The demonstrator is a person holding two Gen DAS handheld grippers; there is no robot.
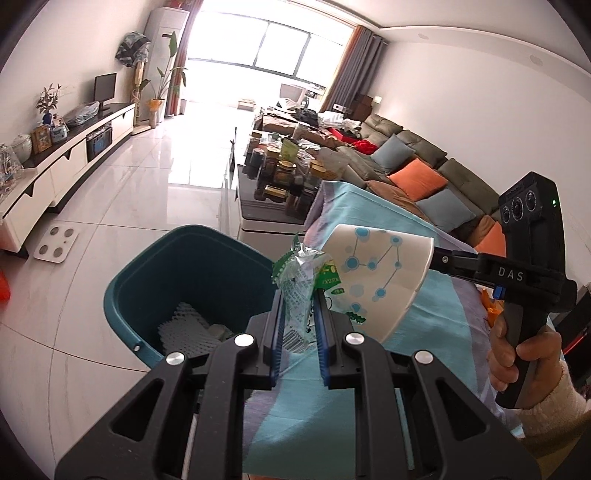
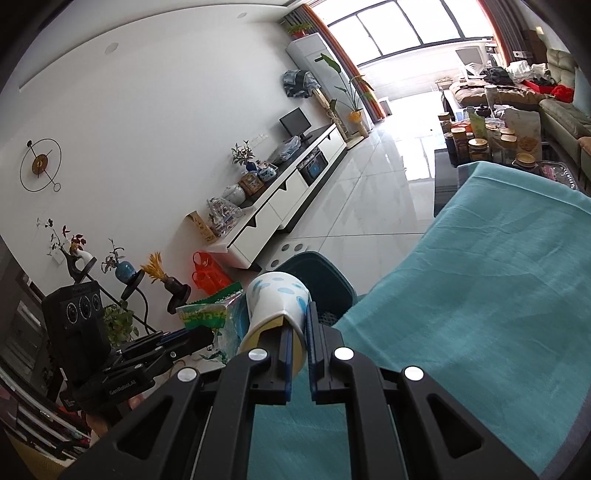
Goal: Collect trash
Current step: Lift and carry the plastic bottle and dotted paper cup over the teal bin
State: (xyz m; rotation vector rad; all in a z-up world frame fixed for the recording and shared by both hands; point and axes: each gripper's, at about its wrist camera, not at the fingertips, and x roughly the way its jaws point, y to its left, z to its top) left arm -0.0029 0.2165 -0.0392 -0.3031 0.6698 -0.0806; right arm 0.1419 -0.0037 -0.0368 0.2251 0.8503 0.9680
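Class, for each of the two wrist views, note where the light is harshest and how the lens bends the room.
Left wrist view: the window is blown out white and glares off the floor tiles; walls curve towards the dark corners. Right wrist view: the window again overexposed, the room tilted and bowed, the cabinet slanting.

I count 2 tools: my left tool [image 1: 298, 325] and my right tool [image 2: 298, 354]. There is 1 snack wrapper [image 1: 299, 284], 1 paper cup [image 1: 380, 273], 1 teal bin [image 1: 192, 280] and 1 white foam net [image 1: 184, 328] inside it.
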